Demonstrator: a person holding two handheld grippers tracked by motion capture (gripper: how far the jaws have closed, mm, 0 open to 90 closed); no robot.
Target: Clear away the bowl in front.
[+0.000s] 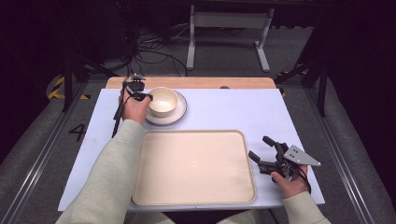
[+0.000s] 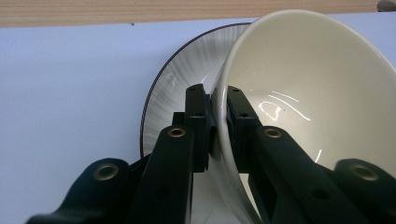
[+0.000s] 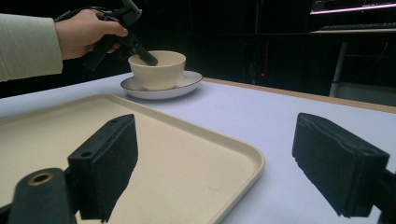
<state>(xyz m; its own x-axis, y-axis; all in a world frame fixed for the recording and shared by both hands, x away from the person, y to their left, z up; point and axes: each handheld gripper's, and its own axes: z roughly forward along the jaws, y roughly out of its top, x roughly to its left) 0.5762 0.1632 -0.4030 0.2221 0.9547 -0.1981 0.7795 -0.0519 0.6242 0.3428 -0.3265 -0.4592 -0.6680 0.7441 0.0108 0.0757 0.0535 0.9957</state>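
A cream bowl (image 1: pixel 162 100) stands on a grey ribbed plate (image 1: pixel 180 113) at the back left of the table. My left gripper (image 1: pixel 148 98) reaches in from the left and is shut on the bowl's near rim, one jaw inside and one outside. The left gripper view shows the pads (image 2: pixel 198 105) pinching the bowl (image 2: pixel 303 70) wall above the plate (image 2: pixel 187 70). My right gripper (image 1: pixel 258 146) stands open and holds nothing, just right of the beige tray (image 1: pixel 194 165). The right gripper view looks past its wide-apart jaws at the bowl (image 3: pixel 161 70) and the left gripper (image 3: pixel 148 58).
The large beige tray (image 3: pixel 177 154) lies bare in the front middle of the pale blue tabletop (image 1: pixel 233 107). A wooden strip (image 1: pixel 196 82) runs along the table's far edge. Behind it are floor cables and a white frame stand (image 1: pixel 229 28).
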